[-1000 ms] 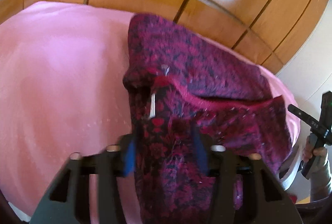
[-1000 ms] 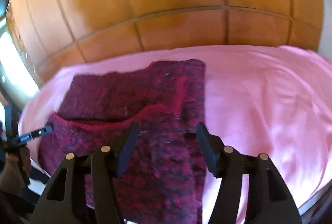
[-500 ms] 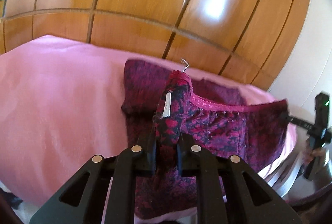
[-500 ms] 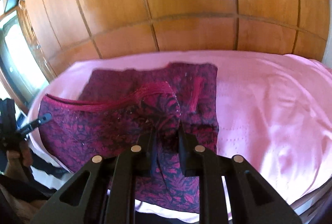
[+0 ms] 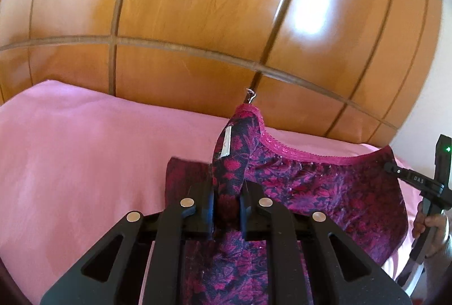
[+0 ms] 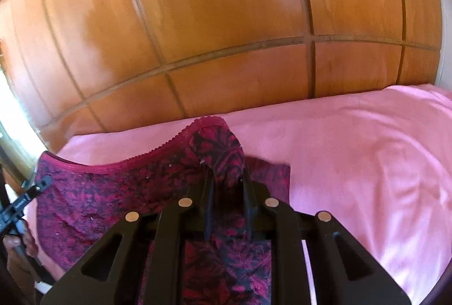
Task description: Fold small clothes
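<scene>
Beyond the one dark red patterned garment (image 5: 325, 186) the pink bed (image 5: 84, 163) lies bare to its far edge at the wood-panelled wall (image 5: 197, 22), while the left gripper (image 5: 226, 206) and right gripper (image 6: 227, 192) each have jaws clamped on an end of its raised lace-trimmed edge, the rest trailing onto the bed.

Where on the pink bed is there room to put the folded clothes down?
Bare pink sheet lies left of the red patterned garment, up to the wooden wall panels, and also on its other side. The middle is crowded: both grippers pinch the garment.
</scene>
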Action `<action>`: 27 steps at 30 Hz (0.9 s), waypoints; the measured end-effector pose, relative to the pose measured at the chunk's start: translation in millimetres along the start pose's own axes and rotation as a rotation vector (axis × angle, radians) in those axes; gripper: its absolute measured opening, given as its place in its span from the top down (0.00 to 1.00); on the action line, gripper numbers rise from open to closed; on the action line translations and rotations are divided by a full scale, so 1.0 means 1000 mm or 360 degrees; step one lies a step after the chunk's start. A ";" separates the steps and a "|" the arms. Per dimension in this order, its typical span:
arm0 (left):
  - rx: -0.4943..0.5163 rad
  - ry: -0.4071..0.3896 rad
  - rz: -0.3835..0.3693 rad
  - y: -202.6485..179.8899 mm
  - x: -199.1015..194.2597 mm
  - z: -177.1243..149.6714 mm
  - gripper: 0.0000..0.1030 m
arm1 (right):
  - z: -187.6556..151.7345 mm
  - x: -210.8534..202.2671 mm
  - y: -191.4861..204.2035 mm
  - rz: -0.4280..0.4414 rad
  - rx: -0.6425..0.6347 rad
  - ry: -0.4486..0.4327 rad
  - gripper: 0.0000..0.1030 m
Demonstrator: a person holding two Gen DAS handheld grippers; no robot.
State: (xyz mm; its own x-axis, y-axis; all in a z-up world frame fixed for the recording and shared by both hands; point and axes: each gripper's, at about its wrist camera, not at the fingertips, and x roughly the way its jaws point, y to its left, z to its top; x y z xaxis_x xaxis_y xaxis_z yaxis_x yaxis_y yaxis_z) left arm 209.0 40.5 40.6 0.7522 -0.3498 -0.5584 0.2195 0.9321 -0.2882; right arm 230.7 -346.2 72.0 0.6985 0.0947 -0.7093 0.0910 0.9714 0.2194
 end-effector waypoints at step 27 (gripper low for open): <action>-0.0353 0.0324 -0.0040 0.068 0.018 -0.055 0.54 | -0.035 0.029 -0.054 0.0148 0.0247 0.0210 0.47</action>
State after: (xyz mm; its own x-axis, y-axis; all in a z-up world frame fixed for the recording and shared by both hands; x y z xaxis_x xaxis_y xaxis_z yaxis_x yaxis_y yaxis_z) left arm 203.2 92.1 -31.7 0.6033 -0.4049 -0.6871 0.0784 0.8875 -0.4541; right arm 221.4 -387.9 16.6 0.6110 0.2197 -0.7605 0.1459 0.9130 0.3810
